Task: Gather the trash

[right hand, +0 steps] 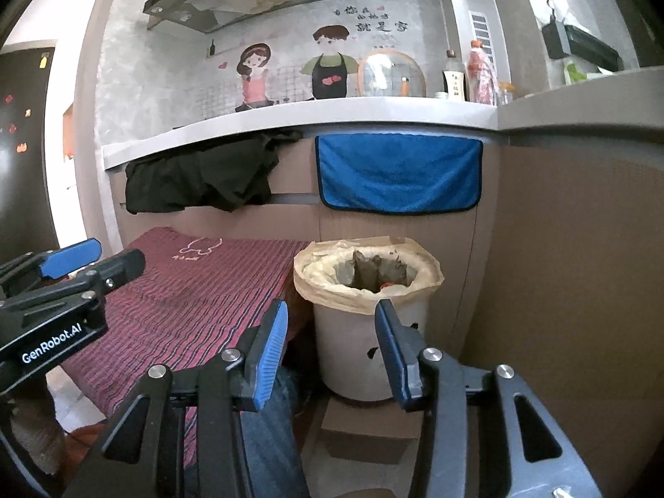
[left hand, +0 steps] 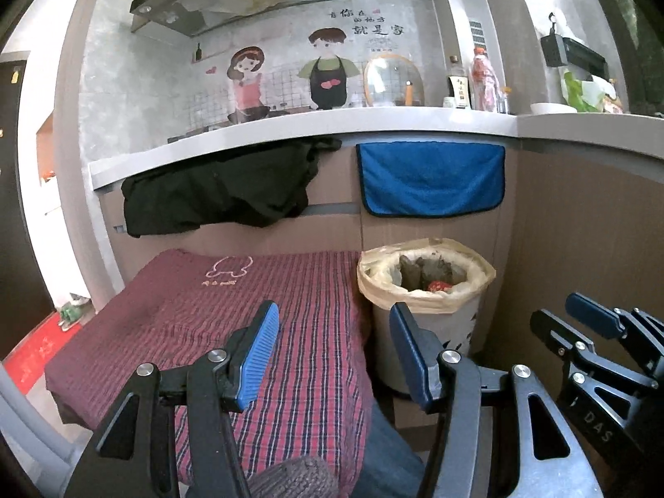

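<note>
Trash bin [right hand: 367, 334] btwn open right tool [right hand: 332, 350] fingers; left tool [right hand: 81, 267] reads "GenRobot.AI".

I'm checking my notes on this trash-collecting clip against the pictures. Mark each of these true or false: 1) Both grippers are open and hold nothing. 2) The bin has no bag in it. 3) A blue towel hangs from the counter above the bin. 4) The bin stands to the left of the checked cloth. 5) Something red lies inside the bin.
1) True: the left gripper and the right gripper both stand open with nothing between the fingers.
2) False: the trash bin is lined with a yellowish bag folded over its rim.
3) True: the blue towel hangs there.
4) False: the bin stands to the right of the red checked cloth.
5) True: a red item shows among the trash.
</note>
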Tool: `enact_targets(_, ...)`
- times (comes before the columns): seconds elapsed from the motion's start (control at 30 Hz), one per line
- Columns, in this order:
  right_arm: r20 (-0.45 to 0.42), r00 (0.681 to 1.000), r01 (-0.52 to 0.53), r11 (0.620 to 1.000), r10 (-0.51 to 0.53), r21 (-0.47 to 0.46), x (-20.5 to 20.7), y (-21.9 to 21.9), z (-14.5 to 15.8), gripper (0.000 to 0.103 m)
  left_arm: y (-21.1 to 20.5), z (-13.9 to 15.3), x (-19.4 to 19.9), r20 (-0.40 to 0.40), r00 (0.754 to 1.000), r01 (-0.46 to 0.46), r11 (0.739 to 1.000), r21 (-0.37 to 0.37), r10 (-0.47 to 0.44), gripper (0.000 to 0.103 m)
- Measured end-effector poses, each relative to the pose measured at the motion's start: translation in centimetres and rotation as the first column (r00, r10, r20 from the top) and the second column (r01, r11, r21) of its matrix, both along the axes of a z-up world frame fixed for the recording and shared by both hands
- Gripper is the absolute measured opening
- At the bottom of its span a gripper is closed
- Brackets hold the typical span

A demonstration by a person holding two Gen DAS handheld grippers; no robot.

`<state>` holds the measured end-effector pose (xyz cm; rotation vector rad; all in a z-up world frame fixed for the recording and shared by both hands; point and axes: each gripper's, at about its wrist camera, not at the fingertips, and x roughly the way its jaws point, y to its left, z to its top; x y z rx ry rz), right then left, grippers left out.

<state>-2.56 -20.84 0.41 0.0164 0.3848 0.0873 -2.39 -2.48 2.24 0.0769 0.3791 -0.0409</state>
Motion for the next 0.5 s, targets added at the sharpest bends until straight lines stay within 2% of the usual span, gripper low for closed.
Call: enact_targets(0.5, 0.015, 1.000, 0.016, 1.000, -0.016, 0.000, -0.71, 0.11, -0.15, 0.041, 0.26, -0.14, 0.14, -0.017, 1.000, -0.022, 1.000, -0.006, 0.021, 0.057)
